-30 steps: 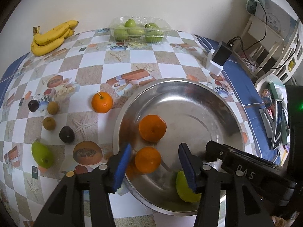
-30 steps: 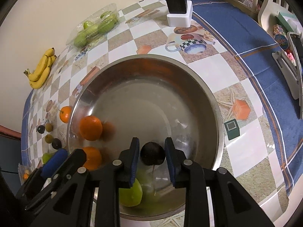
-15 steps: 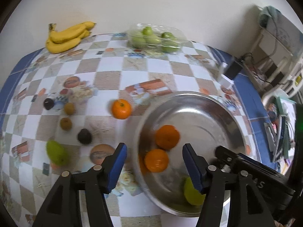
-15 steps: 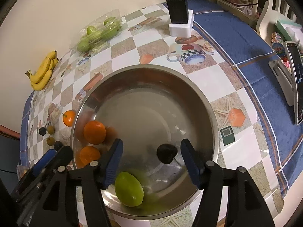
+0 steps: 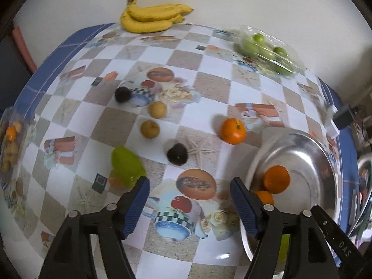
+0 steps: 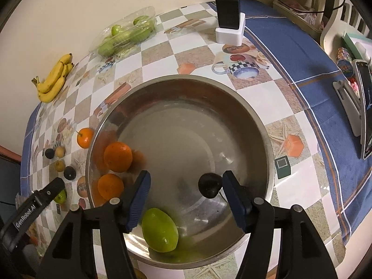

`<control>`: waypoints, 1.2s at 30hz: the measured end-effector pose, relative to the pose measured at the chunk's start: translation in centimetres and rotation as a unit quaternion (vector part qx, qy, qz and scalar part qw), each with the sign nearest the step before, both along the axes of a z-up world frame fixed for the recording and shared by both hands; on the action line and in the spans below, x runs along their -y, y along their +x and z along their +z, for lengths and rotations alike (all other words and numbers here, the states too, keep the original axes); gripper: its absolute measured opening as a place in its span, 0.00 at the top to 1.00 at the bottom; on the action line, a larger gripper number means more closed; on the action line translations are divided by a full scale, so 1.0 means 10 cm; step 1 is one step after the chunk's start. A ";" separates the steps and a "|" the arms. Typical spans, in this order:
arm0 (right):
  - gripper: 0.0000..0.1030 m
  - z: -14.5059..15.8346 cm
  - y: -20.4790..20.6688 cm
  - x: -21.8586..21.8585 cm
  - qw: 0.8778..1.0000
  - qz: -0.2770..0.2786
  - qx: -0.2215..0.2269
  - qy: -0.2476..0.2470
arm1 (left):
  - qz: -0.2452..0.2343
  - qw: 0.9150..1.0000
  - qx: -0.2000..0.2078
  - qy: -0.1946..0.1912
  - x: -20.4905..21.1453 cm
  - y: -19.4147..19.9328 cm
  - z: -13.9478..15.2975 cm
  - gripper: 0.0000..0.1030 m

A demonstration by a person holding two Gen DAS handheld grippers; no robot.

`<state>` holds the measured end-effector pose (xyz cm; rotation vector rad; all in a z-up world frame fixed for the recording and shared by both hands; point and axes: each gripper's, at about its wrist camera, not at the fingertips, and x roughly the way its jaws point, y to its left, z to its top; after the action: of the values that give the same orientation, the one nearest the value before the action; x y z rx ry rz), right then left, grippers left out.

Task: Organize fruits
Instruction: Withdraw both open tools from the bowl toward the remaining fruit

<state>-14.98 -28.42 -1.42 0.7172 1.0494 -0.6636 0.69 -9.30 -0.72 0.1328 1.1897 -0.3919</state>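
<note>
- Checkered tabletop [image 5: 209, 86] against a pale wall: bananas [image 5: 151, 16] and bagged green fruit [image 5: 267, 51] at the back.
- Loose, left to right: green mango [image 5: 126, 166], small brown and dark fruits, one orange [image 5: 233, 131].
- Left hand-held gripper [image 5: 189, 200] hovers wide open and empty, mango just beside its left finger.
- Steel bowl [image 6: 267, 139] has two oranges, a mango and a dark fruit [image 6: 209, 184]; roughly half done.
- Right hand-held gripper [image 6: 186, 193] gapes wide, empty, above the bowl.

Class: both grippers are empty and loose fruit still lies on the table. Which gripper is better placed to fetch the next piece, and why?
Probably the left gripper: open, facing the green fruit and dark fruit on the tablecloth. The right gripper hangs open over the bowl.
</note>
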 end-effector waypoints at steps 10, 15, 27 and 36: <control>0.04 -0.01 0.04 -0.02 1.000 0.013 0.005 -0.013 | -0.003 1.000 0.016 0.019 0.01 0.01 -0.04 0.00; 0.03 0.00 0.05 -0.03 1.000 0.015 0.004 -0.019 | 0.001 0.999 0.025 0.023 -0.03 0.02 -0.02 0.00; 0.03 -0.02 0.10 -0.08 0.999 0.025 0.006 -0.020 | -0.009 1.000 0.010 0.017 -0.05 0.05 -0.05 0.00; 0.03 -0.05 0.22 -0.20 0.999 0.045 0.005 -0.022 | -0.020 0.999 0.022 0.026 -0.11 0.13 0.00 0.00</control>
<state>-12.82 -26.43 -1.93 0.6313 1.0480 -0.6028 2.02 -8.18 -0.73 0.2096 1.1549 -0.3912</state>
